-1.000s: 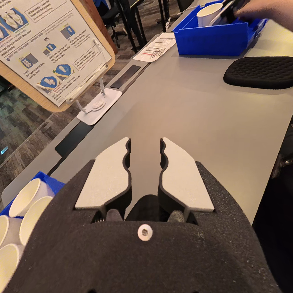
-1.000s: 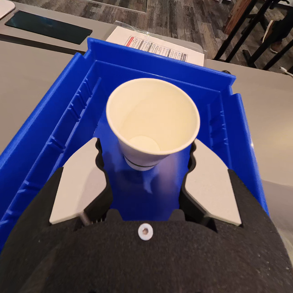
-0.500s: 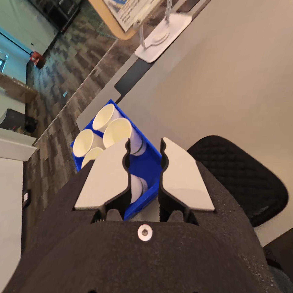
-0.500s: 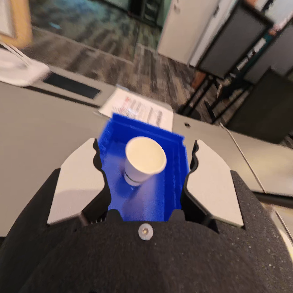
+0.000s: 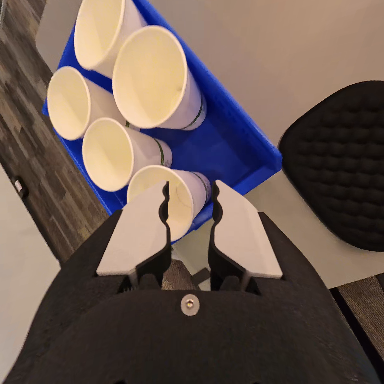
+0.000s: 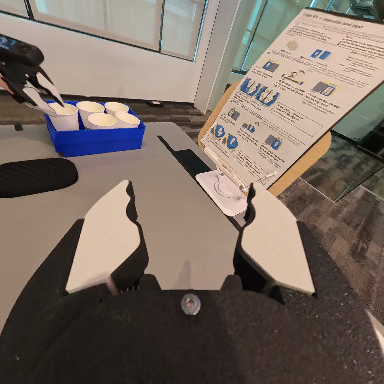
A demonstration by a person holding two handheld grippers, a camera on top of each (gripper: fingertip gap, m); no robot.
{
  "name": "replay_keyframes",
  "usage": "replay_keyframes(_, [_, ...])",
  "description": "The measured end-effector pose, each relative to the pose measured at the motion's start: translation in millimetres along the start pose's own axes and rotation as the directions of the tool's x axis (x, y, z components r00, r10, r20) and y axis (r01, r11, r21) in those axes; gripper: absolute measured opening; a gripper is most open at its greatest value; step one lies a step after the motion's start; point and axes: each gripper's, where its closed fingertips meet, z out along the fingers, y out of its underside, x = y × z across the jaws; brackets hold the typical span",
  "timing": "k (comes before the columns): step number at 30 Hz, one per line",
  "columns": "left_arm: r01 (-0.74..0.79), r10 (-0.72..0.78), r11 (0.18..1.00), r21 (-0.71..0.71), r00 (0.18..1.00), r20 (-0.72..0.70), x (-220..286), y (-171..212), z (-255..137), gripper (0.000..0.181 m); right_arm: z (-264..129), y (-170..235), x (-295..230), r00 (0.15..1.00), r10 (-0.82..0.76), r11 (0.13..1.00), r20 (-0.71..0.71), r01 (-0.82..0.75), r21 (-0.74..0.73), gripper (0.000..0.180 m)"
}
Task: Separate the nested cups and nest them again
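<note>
Item: left gripper (image 5: 190, 188). Jaws part-open, holding nothing; one finger reaches inside the mouth of the nearest paper cup (image 5: 182, 199), the other stands outside its wall, so the rim lies between them. The right wrist view shows the same gripper (image 6: 55, 107) at that cup's rim.

Item: right gripper (image 6: 190, 191). Jaws wide apart, empty, over bare grey tabletop (image 6: 176, 218), well apart from the cups.

Item: five white paper cups, standing upright and separate in a blue bin (image 5: 224, 116) at the table's left end; the nearest sits in the bin's corner, just beside its neighbour (image 5: 124, 153).

Item: black quilted mat (image 5: 340, 166), beside the bin. Instruction board (image 6: 291, 99) on a white stand, far edge of table.

Risks, as judged:
- A hard pinch on a thin rim may crease or oval the cup, spoiling later nesting.
- A shallow bite may let the cup slip or tilt on lifting.
- The outer finger works close to the bin wall and could snag it, dragging the bin.
- A tilted lift may knock the neighbouring cup over.
</note>
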Motion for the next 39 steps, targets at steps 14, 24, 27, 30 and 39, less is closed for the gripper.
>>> replay_keyframes(14, [0.105,-0.106,0.972,-0.209,0.994,0.01,-5,42,39,0.019,7,29,15,0.997,0.071,0.997,0.026,-0.07,-0.028,0.099])
replay_keyframes(24, [0.096,-0.11,0.97,-0.222,0.993,-0.052,1,44,34,0.0,0,44,33,0.989,0.146,0.989,0.006,-0.145,-0.031,0.096])
replay_keyframes(27, [0.092,-0.105,0.977,-0.193,0.993,-0.058,3,38,23,0.0,0,49,38,0.987,0.16,0.986,0.003,-0.16,-0.043,0.096])
replay_keyframes(30, [0.081,-0.093,0.981,-0.175,0.994,-0.058,4,33,8,0.0,0,54,41,0.985,0.174,0.984,-0.002,-0.174,-0.05,0.096])
replay_keyframes(39, [-0.055,0.055,0.998,-0.015,0.998,-0.006,7,-32,-58,0.0,12,56,37,0.986,0.164,0.985,0.026,-0.162,-0.055,0.093])
